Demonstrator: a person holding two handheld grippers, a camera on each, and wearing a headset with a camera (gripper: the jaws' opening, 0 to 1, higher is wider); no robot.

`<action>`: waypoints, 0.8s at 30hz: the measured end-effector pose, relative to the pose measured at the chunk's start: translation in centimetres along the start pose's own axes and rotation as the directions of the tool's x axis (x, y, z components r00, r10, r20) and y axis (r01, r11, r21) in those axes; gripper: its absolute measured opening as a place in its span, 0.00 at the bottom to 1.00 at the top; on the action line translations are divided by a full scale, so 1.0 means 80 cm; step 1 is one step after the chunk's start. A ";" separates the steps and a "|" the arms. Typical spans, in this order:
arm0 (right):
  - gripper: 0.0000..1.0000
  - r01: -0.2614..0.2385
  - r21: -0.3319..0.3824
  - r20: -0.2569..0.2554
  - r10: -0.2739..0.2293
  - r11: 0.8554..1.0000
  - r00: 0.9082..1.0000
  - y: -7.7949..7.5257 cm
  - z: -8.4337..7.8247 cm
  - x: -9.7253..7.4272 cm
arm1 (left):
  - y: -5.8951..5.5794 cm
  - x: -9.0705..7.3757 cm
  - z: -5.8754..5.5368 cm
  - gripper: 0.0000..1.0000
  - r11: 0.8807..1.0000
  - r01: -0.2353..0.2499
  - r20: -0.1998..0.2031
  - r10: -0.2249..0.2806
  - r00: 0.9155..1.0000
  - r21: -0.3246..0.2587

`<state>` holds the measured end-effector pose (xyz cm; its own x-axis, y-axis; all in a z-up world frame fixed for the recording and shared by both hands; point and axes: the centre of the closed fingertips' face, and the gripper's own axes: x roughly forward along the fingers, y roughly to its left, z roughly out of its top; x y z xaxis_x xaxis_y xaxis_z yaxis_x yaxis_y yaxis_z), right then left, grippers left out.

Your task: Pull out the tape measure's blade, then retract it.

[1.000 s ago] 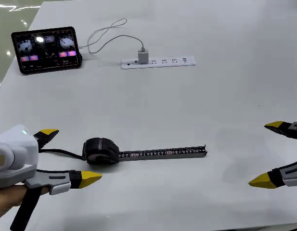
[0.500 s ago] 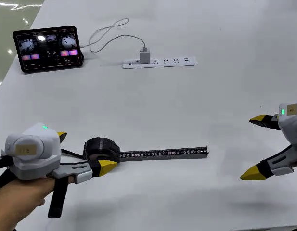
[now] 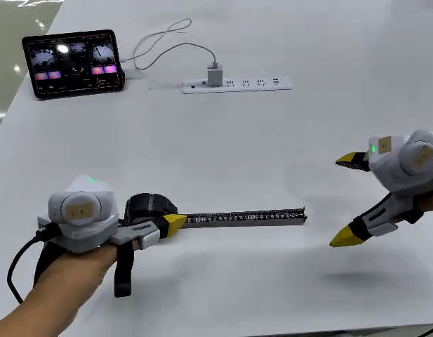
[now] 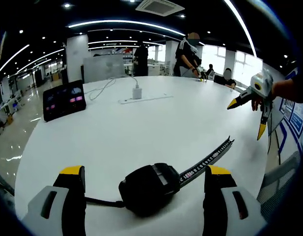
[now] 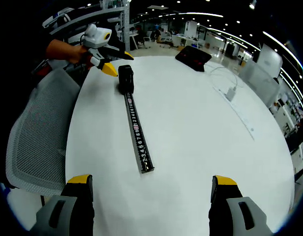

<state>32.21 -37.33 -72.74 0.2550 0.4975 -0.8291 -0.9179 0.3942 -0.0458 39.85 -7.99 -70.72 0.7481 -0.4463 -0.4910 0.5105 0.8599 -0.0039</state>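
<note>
Left tool [image 4: 145, 172] spread around the tape measure [image 3: 149, 207] (blade [image 3: 244, 217] extended); right tool [image 3: 343, 200] spread, well apart.

Grips the left gripper [image 3: 160, 212] in the left hand [image 3: 79, 270] at the near left, forearm reaching in from the near-left corner, jaws spread wide, low over the tabletop [image 3: 272, 140] and aimed right. Holds the right gripper [image 3: 343, 201] out at the right, raised off the tabletop, jaws gaping just as wide, tips aimed left
</note>
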 end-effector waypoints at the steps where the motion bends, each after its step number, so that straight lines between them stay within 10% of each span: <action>1: 0.99 -0.003 -0.008 0.001 0.003 1.000 1.000 0.000 0.003 0.002 | -0.003 0.000 -0.002 0.99 1.000 0.010 -0.010 -0.010 1.000 -0.020; 14: 0.99 -0.034 -0.016 -0.049 0.033 0.999 0.998 -0.008 0.000 0.035 | 0.018 0.003 -0.016 0.99 0.985 -0.096 0.039 0.103 0.994 -0.145; 24: 0.99 -0.058 -0.044 -0.069 0.054 0.997 0.996 -0.006 -0.003 0.061 | 0.007 0.013 -0.028 0.99 0.987 -0.102 0.071 0.111 0.991 -0.122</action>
<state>33.84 -35.31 -76.91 0.1832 0.4641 -0.8666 -0.9436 0.3303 -0.0226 39.96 -7.43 -73.18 0.8284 -0.3646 -0.4253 0.3761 0.9246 -0.0602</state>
